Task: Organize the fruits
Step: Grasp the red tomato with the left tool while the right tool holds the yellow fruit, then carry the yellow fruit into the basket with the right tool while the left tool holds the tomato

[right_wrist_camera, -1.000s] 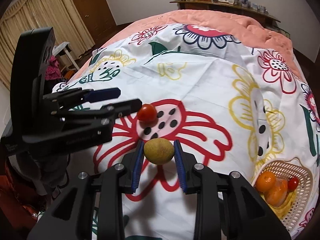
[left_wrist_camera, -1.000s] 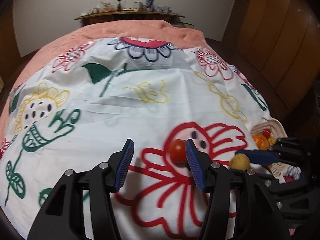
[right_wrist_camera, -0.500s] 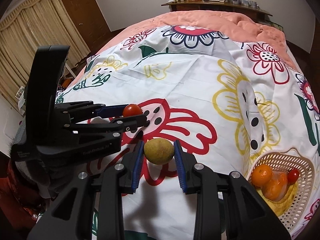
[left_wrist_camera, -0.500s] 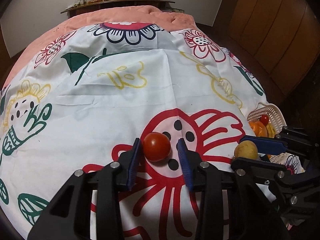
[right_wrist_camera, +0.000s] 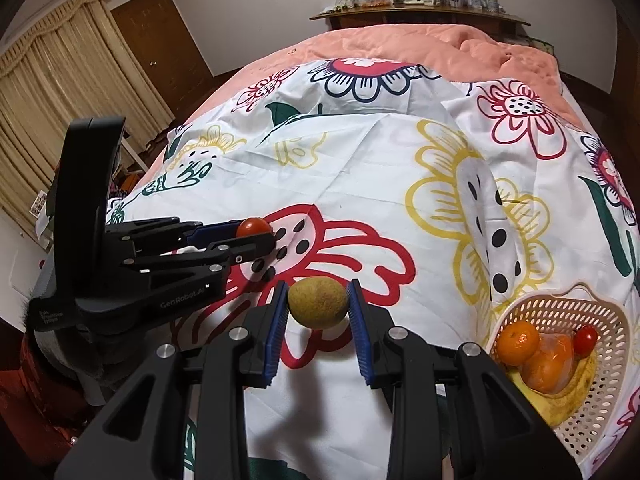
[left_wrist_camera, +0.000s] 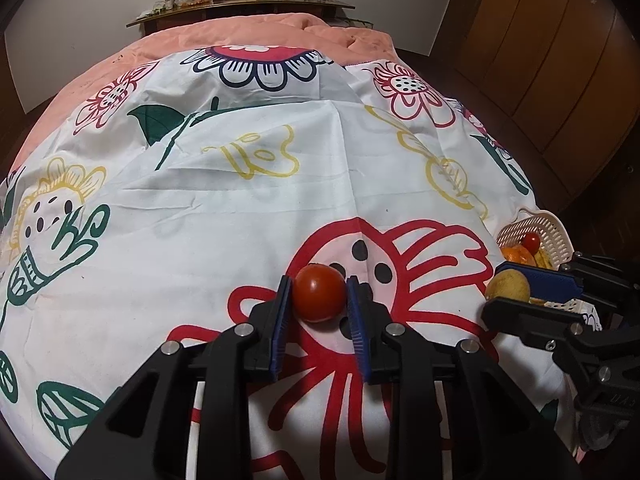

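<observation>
So the red tomato is clamped between the blue pads of the left gripper, right over the big red flower printed on the white sheet, and whether it's touching the sheet or just lifted off it can't really be told. The fingers are pressed in on both sides of it, so that one's a solid grip. Over to the side, a yellow-green fruit with a rough, speckled skin is squeezed the same way by the right gripper, held a bit above the sheet with its shadow thrown underneath. The two grippers are seen near each other, the left one's tomato just beyond and to the left of the right one's fruit. Off to the right, near the edge of the bed, a cream plastic basket full of holes is parked on the sheet, and inside it an orange, a second orange thing wrapped in plastic, a small red tomato and a banana are piled up. Past the flowered sheet a pink blanket is spread, and a cluttered wooden shelf is set against the wall.
</observation>
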